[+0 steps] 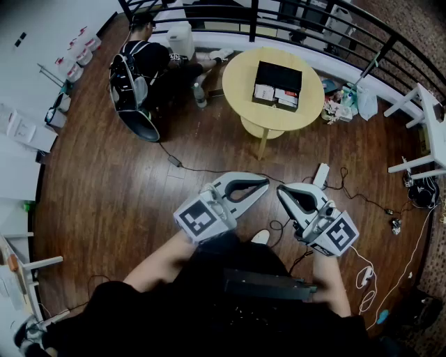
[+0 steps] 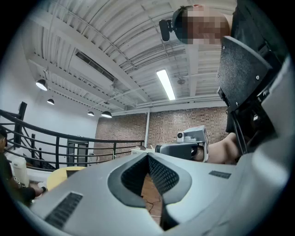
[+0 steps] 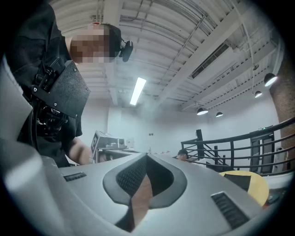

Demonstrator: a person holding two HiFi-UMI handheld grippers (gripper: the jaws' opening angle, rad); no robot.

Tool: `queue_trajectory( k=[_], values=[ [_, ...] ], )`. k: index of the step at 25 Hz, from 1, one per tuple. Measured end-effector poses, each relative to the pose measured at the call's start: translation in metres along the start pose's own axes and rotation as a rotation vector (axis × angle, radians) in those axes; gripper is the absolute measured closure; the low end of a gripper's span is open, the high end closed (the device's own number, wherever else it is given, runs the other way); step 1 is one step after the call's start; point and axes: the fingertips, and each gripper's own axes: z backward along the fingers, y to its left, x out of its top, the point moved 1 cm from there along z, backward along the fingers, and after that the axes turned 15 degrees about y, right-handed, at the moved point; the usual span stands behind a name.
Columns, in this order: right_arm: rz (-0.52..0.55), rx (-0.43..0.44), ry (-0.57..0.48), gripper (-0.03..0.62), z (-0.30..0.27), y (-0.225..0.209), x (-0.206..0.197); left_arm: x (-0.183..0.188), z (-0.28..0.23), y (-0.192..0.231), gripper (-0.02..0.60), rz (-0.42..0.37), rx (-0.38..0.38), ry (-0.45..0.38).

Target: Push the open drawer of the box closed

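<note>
The left hand-held gripper (image 1: 263, 185) and the right hand-held gripper (image 1: 283, 192) are held low, close to the holder's body. Their tips point toward each other, and each has its jaws pressed together on nothing. Under them is a dark brown wooden plank floor (image 1: 125, 195), crossed by thin black cables (image 1: 209, 169). Well beyond, on the far side, the black rectangular box (image 1: 277, 84) sits untouched on a round pale-yellow bench (image 1: 244, 77). At the far left, another person (image 1: 143, 66) crouches beside the black metal railing (image 1: 334, 21).
</note>
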Motion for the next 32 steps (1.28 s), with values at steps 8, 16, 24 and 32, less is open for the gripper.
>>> queue_trajectory(
  k=[8, 16, 24, 32],
  values=[
    [-0.020, -0.026, 0.010, 0.598, -0.050, -0.007, 0.004, -0.011, 0.026, 0.038, 0.558, 0.016, -0.025, 0.008],
    [-0.031, -0.052, 0.028, 0.598, -0.097, -0.009, 0.012, -0.013, 0.053, 0.076, 0.558, 0.014, -0.058, -0.002],
    [-0.045, -0.074, 0.023, 0.597, -0.107, -0.011, 0.011, -0.016, 0.062, 0.089, 0.558, 0.005, -0.057, -0.008],
    [-0.055, -0.072, 0.017, 0.598, -0.091, -0.048, 0.008, -0.007, 0.030, 0.099, 0.558, 0.015, -0.045, 0.002]
  ],
)
